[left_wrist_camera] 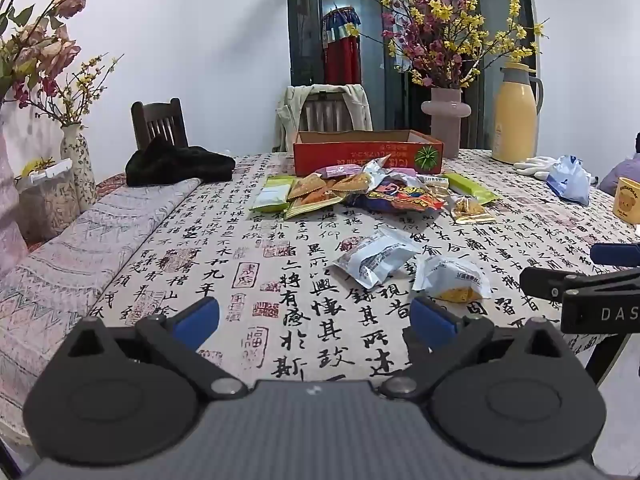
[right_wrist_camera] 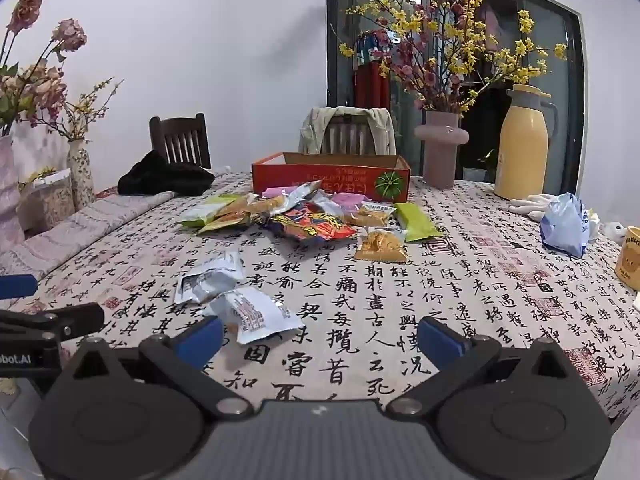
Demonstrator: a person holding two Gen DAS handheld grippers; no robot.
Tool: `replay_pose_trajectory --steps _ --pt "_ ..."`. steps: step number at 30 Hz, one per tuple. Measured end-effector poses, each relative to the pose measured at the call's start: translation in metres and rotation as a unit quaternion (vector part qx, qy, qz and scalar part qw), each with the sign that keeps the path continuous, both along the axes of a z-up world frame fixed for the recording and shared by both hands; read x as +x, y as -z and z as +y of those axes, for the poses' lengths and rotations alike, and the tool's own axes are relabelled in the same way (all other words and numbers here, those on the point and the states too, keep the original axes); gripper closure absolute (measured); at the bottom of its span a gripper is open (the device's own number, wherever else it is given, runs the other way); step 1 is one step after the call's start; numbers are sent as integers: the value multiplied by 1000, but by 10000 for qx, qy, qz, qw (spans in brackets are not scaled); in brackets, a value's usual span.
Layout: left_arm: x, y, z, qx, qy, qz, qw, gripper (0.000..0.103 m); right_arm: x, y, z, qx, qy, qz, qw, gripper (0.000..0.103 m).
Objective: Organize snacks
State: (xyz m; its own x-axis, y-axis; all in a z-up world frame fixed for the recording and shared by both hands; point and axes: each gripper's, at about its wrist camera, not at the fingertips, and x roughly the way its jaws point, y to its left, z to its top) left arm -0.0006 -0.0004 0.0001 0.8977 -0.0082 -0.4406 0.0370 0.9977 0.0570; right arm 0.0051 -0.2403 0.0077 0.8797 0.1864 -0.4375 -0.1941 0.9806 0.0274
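Over near tabletop point(left_wrist_camera: 224, 240) edge, left tool point(left_wrist_camera: 314, 322) and right tool point(right_wrist_camera: 320, 340) hovering released, grasping nothing. Sorting not yet begun, seemingly: snack pile point(right_wrist_camera: 304, 220) lying at 12 o'clock before red box point(right_wrist_camera: 332, 178); two pale packets point(right_wrist_camera: 240, 300) nearest, at 11 o'clock. Next: closing on nearest packet, carrying boxward.

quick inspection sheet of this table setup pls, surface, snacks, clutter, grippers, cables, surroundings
surface: table under a calligraphy-print cloth, striped cloth along its left side.
job's things: red box open at the far side; snack pile in front of it; two pale packets apart, nearer the grippers.
clutter: black garment, pink vase, yellow flask, white gloves, blue bag, yellow mug.
grippers: left gripper open, empty; right gripper open, empty.
cables: nothing seen.
surroundings: two chairs, white wall, dark glass door.
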Motion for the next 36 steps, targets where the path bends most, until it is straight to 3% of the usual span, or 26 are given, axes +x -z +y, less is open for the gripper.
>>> replay_pose_trajectory --steps 36 --pt "1 0 -3 66 -55 -19 10000 0 -2 3 -4 -32 173 -30 9998 0"
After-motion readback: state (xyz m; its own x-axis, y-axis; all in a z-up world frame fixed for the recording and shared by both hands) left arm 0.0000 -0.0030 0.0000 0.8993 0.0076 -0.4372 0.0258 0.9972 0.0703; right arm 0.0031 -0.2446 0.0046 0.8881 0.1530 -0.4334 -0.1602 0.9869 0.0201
